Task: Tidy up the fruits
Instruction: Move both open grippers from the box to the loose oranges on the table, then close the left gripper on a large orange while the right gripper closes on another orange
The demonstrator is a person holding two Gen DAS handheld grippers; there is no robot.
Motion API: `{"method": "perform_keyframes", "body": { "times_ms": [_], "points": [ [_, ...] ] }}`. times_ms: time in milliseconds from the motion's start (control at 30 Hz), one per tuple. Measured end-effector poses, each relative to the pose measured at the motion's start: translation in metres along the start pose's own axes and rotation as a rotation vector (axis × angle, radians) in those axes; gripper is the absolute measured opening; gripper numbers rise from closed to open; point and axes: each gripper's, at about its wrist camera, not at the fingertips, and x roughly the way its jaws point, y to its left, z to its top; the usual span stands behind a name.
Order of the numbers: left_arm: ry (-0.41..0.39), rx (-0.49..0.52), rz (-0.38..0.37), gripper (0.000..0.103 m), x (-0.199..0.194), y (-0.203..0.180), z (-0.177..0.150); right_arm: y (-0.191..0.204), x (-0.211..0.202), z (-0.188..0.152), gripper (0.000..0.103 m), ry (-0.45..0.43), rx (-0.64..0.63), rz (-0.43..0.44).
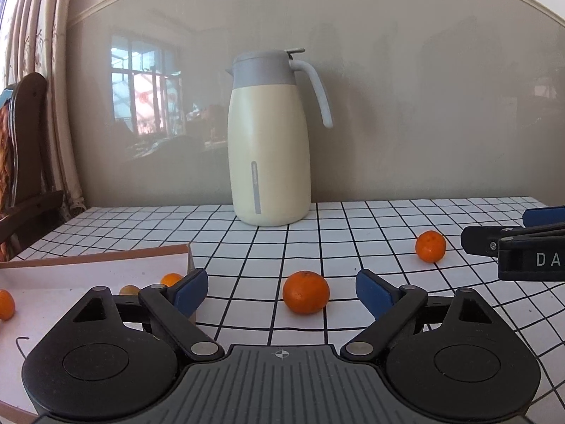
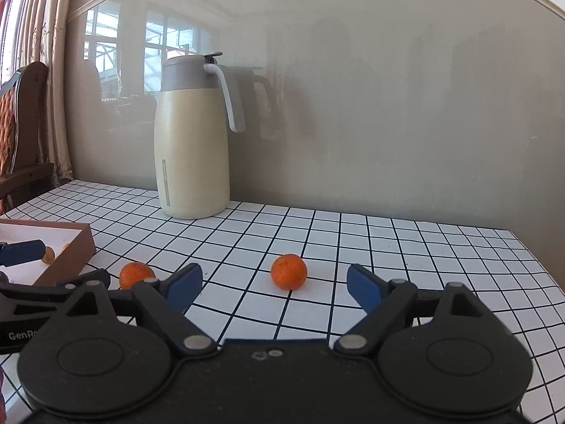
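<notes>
A grey wall with a faint window reflection backs my workspace, and below it the bench (image 1: 353, 219) wears a white cloth ruled with black grid lines. A cream jug (image 1: 269, 148) with a grey lid and handle stands upright near the wall. At the far left I can see curtains and part of a dark wooden chair (image 1: 24, 162).

My left tool (image 1: 282, 291) has its blue-padded fingers spread wide and grips nothing. One mandarin (image 1: 305, 292) sits on the bench between them, a little beyond the tips and touching neither pad. Just left of that tool lies a shallow box (image 1: 106, 265) with brown edges and a white inside, holding three small fruits that I can make out (one orange at the left edge, two more partly hidden behind the left finger).

My right tool (image 2: 273, 288) is likewise wide open and empty. A second mandarin (image 2: 289, 271) rests on the bench between its fingers, just past the tips, clear of both pads. From the right wrist camera, the first mandarin shows to the left, near the box corner and beside the left tool's body.
</notes>
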Motion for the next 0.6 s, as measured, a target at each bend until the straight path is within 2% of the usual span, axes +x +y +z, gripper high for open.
{"method": "perform_keyframes", "body": {
  "times_ms": [333, 600],
  "points": [
    [0.050, -0.039, -0.006, 0.090, 0.035, -0.004, 0.002, -0.009, 0.040, -0.003, 0.075, 0.042, 0.025, -0.005],
    [0.093, -0.065, -0.007, 0.090, 0.052, -0.006, 0.001, -0.004, 0.069, -0.005, 0.069, 0.068, -0.012, -0.030]
  ]
}}
